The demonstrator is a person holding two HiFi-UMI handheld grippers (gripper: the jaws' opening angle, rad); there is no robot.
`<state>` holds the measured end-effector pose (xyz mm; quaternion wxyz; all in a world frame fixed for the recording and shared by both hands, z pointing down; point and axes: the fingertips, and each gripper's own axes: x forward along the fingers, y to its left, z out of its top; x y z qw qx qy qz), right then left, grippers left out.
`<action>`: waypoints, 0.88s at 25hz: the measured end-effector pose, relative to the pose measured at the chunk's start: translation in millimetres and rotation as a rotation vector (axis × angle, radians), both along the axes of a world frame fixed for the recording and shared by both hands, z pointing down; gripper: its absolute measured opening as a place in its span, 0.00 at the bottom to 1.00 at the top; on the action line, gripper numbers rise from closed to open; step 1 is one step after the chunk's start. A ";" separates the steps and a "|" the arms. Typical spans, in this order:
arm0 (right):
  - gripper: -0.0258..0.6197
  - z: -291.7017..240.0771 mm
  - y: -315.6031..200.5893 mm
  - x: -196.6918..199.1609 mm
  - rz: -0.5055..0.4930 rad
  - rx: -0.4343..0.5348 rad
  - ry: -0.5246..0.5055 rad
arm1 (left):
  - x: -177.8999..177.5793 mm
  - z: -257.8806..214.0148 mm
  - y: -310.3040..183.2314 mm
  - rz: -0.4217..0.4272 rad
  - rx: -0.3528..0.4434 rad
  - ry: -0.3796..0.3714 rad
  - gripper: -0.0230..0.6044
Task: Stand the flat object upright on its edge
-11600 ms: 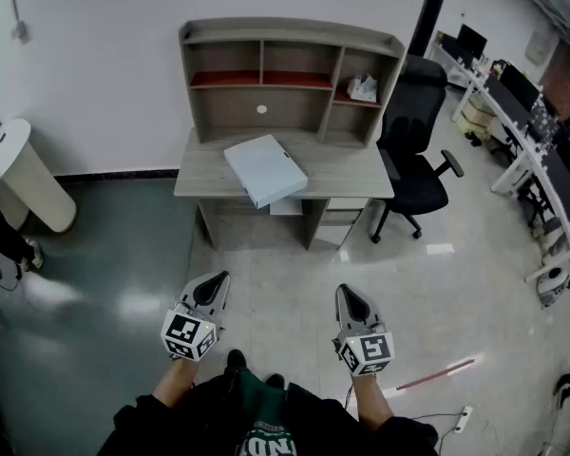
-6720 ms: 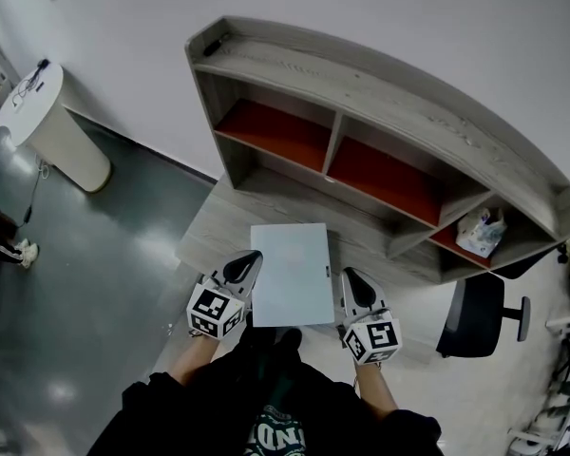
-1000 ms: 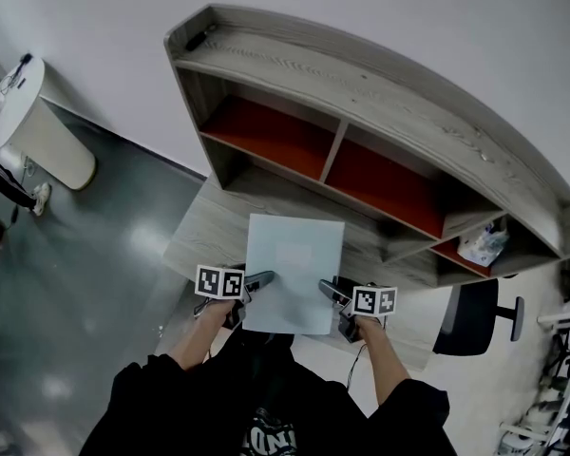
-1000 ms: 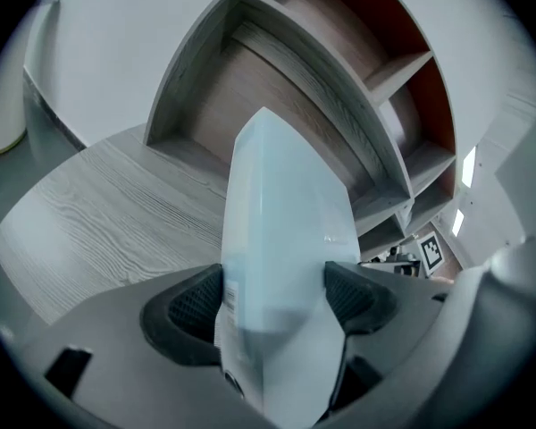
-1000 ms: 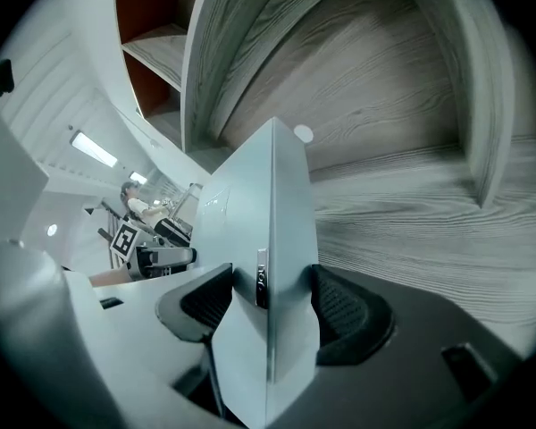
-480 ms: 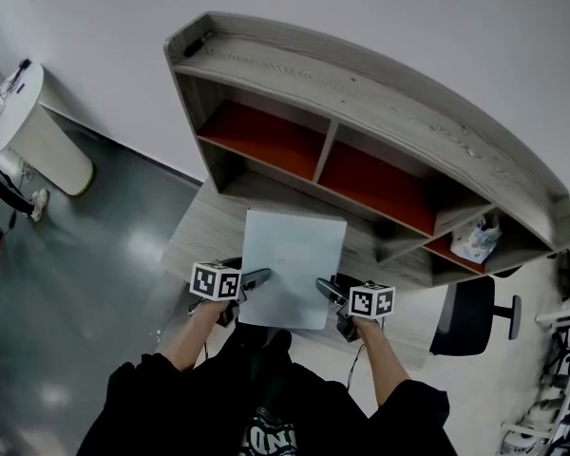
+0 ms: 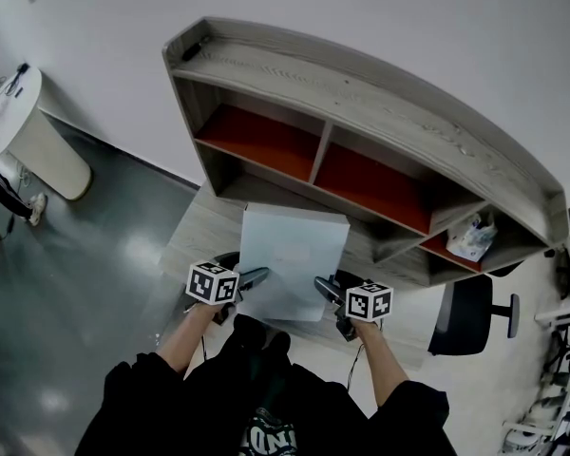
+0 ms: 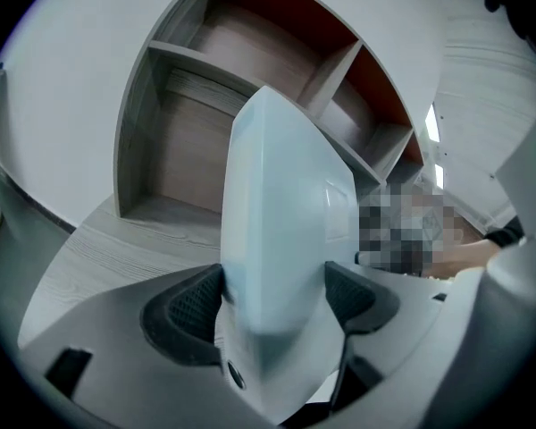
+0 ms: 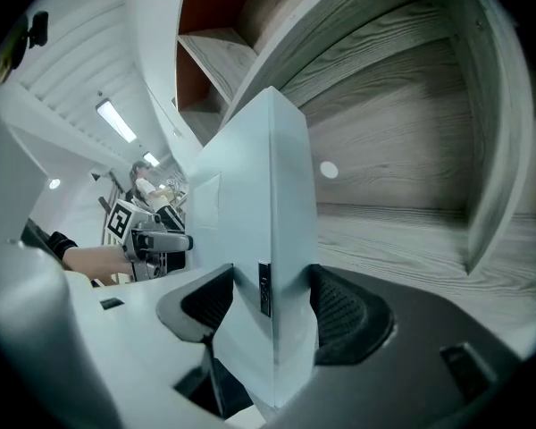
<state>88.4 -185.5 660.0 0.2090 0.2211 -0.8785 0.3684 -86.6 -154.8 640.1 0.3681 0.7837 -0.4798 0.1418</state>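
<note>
the flat box (image 7: 293,259) is thin, rectangular and pale blue-white, with a faint rectangular label in the middle of its broad face and a small dark tab on its narrow right edge. from my head view that broad face is turned up toward me, in front of the grey shelf unit (image 7: 361,112) with red-backed bays and over the wooden desk (image 7: 201,234). i cannot tell whether its far edge rests on the desk. my left gripper (image 7: 252,278) pinches the box's left edge near the lower corner, pads tight against both faces. my right gripper (image 7: 321,288) clamps the right edge the same way, directly opposite.
</note>
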 end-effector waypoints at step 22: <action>0.45 -10.5 3.4 6.7 -0.065 0.284 0.157 | 9.4 -3.3 8.3 0.130 0.195 -0.191 0.61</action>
